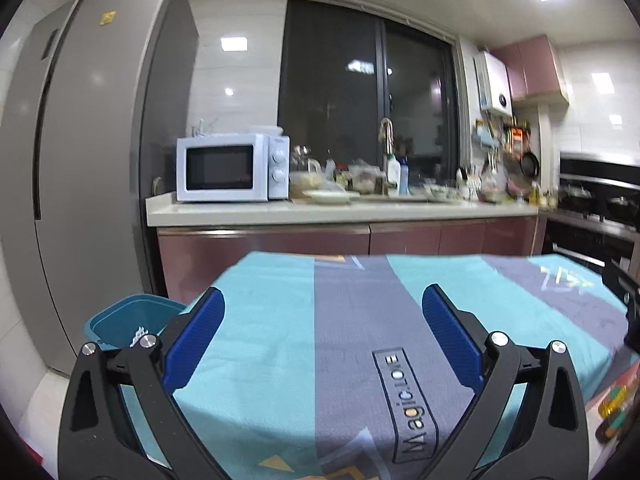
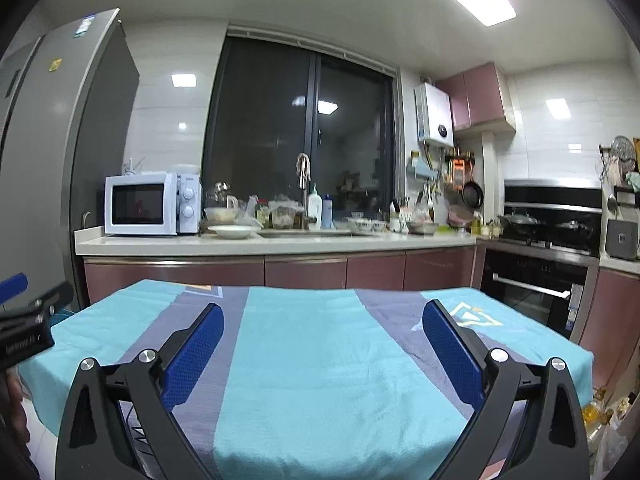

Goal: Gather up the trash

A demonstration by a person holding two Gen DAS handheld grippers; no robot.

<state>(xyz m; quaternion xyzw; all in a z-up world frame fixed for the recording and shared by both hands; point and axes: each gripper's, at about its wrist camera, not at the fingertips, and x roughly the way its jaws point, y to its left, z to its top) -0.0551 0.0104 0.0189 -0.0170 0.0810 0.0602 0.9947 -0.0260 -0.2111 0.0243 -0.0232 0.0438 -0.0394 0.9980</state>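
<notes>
Trash apparently collected, or hidden from both views.

No trash visible on the cloth-covered table [image 2: 320, 360]; something pale, possibly trash, inside the blue bin [image 1: 120, 320] at its left corner. Left gripper [image 1: 323, 300] and right gripper [image 2: 323, 316] both spread wide, empty, above the cloth.

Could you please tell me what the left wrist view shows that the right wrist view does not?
Only the left wrist view shows the teal bin beside the table and the cloth's "Magic" label. Only the right wrist view shows the oven. Both share the cloth, microwave and open, empty tools: left tool, right tool.
</notes>
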